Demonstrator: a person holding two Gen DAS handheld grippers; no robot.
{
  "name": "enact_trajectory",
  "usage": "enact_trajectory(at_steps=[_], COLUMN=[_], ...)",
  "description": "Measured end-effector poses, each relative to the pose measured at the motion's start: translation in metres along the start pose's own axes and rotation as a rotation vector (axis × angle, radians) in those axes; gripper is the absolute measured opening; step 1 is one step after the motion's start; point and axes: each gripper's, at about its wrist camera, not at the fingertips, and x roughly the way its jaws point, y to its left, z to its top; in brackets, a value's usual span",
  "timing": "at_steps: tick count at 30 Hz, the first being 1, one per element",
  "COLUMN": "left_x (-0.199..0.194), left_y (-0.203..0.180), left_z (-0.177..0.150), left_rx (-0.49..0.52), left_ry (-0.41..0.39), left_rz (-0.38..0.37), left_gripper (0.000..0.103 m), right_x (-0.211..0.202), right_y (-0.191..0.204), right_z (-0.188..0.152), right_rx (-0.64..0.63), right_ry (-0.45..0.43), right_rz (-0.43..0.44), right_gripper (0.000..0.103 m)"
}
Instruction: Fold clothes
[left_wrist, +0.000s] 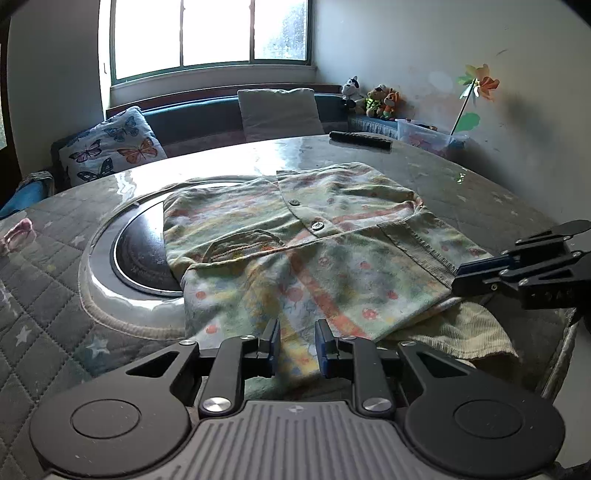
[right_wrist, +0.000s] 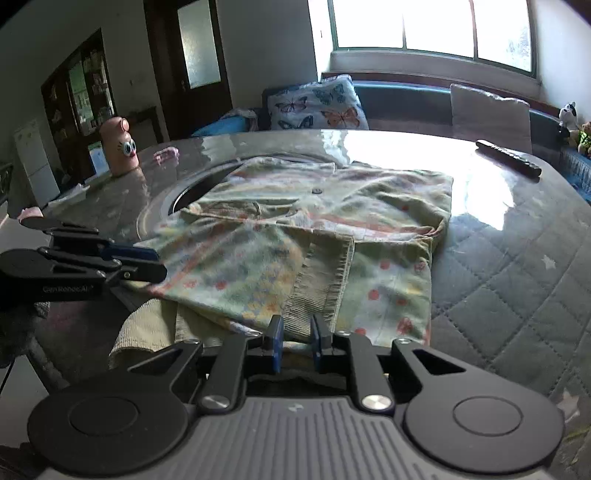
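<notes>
A pale green patterned button shirt (left_wrist: 295, 236) lies partly folded on the round table, with a ribbed cuff (left_wrist: 417, 247) laid across it; it also shows in the right wrist view (right_wrist: 295, 240). My left gripper (left_wrist: 297, 341) is open, its fingers straddling the shirt's near hem. It appears from the side in the right wrist view (right_wrist: 147, 264). My right gripper (right_wrist: 297, 338) is open at the near edge, just before the ribbed cuff (right_wrist: 325, 284). It appears from the side in the left wrist view (left_wrist: 461, 277), at the shirt's right edge.
The table has a quilted cover under glass (left_wrist: 55, 295) and a round inset hotplate (left_wrist: 140, 251). A dark remote (left_wrist: 360, 139) lies at the far edge. A pink figurine (right_wrist: 120, 146) stands far left. A bench with cushions (left_wrist: 110, 144) lies beyond.
</notes>
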Motion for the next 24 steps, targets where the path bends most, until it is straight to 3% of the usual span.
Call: enact_trajectory(at_steps=[8, 13, 24], left_x=[-0.023, -0.036, -0.029], left_y=[-0.004, -0.021, -0.054], left_z=[-0.012, -0.027, -0.036], left_rx=[0.081, 0.217, 0.357], left_ry=[-0.008, -0.016, -0.049], left_rz=[-0.023, -0.035, -0.119], left_gripper=[0.023, 0.031, 0.035], right_x=[-0.019, -0.031, -0.032], right_y=[-0.025, -0.034, -0.038], right_z=[-0.012, -0.017, -0.017], right_rx=[0.066, 0.073, 0.074], right_ry=[-0.014, -0.023, -0.012], right_rz=[-0.1, -0.128, -0.139], right_gripper=[0.015, 0.015, 0.018])
